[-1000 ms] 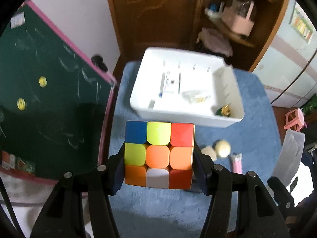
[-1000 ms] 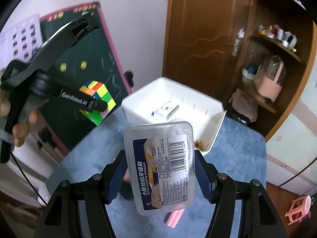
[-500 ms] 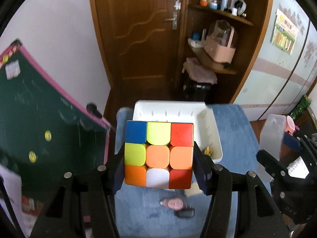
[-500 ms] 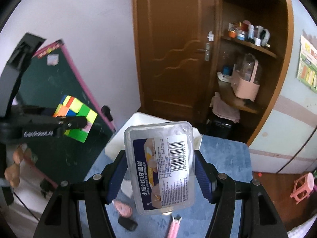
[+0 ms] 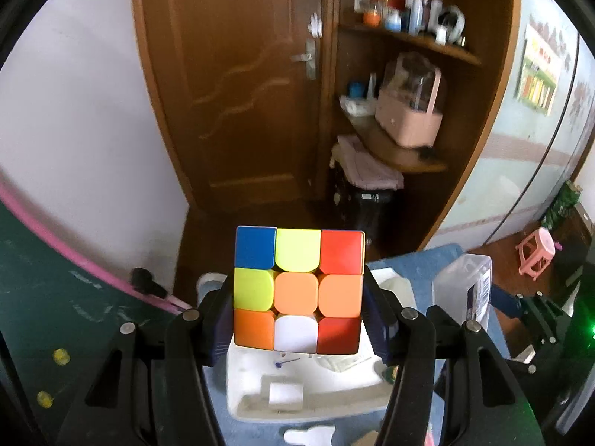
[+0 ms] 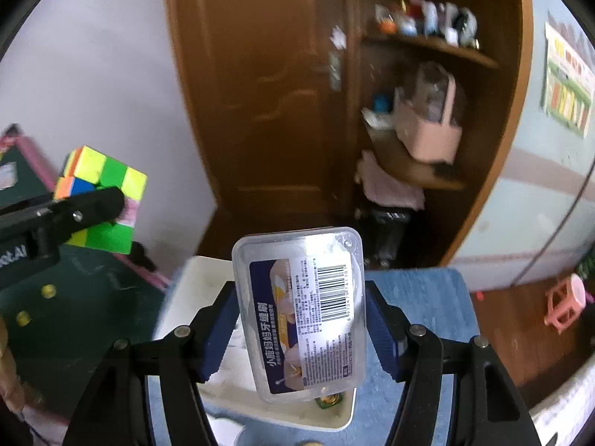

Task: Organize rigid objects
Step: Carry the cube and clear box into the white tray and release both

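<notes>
My left gripper (image 5: 297, 312) is shut on a colourful puzzle cube (image 5: 299, 290), its blue pads pressing both sides. Below the cube lies a white bin (image 5: 260, 405) with small items on its floor. My right gripper (image 6: 303, 323) is shut on a clear plastic box (image 6: 303, 308) with a barcode label, held above the same white bin (image 6: 186, 297). In the right wrist view the left gripper (image 6: 74, 212) and its cube (image 6: 104, 174) hang at the left. In the left wrist view the clear box (image 5: 465, 290) shows at the right.
The bin rests on a blue cloth (image 6: 420, 297) over a small table. A green chalkboard (image 5: 55, 316) with a pink frame stands at the left. Behind are a brown door (image 5: 241, 93), corner shelves (image 5: 409, 156) and a pink stool (image 5: 535, 252) on the floor.
Both grippers have risen and travelled toward the white bin with their loads. The bin has slid from mid-frame to below the fingers. The right gripper has rolled, so the scene behind it has tilted.
</notes>
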The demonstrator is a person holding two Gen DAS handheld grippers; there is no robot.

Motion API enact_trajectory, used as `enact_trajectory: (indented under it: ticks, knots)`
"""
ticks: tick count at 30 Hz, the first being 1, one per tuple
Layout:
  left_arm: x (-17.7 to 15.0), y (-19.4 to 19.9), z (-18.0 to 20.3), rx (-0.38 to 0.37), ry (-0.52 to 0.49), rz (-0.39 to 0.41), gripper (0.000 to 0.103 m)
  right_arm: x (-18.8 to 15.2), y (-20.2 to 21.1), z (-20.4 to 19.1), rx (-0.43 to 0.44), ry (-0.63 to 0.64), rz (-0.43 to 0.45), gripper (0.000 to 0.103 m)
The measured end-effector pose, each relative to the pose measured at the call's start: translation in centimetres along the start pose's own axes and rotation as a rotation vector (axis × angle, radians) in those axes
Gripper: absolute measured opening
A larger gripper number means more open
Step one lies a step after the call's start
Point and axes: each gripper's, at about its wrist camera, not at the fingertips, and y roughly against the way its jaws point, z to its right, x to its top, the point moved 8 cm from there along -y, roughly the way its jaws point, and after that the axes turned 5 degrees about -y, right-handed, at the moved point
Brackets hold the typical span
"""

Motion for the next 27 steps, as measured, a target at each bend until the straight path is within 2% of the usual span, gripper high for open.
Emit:
enact_trajectory:
  ticks: [6, 11, 17, 22, 27]
  knots:
    - [-3.1, -11.6, 1.0, -0.052, -0.019, -0.172, 0.062, -3.3, -9.3, 1.8, -0.095, -0.036, -0.141, 0.066]
    - [-6.2, -18.7, 2.2, -0.086, -0.038, -0.304, 0.062, -7.4, -15.7, 3.0, -0.13, -0.07, -0.26, 0.066]
    - [-8.4, -23.0, 3.9, -0.143, -0.025, -0.387, 0.062, -10.0, -19.7, 3.2, -0.165, -0.068, -0.334, 0.066]
    - [-9.5, -24.7, 5.1, -0.18, -0.008, -0.438, 0.062, -11.2, -21.6, 3.4, -0.19, -0.054, -0.386, 0.066]
    - [-10.2, -25.9, 5.7, -0.196, 0.011, -0.473, 0.062, -11.4, -22.1, 2.7, -0.2, 0.014, -0.386, 0.067]
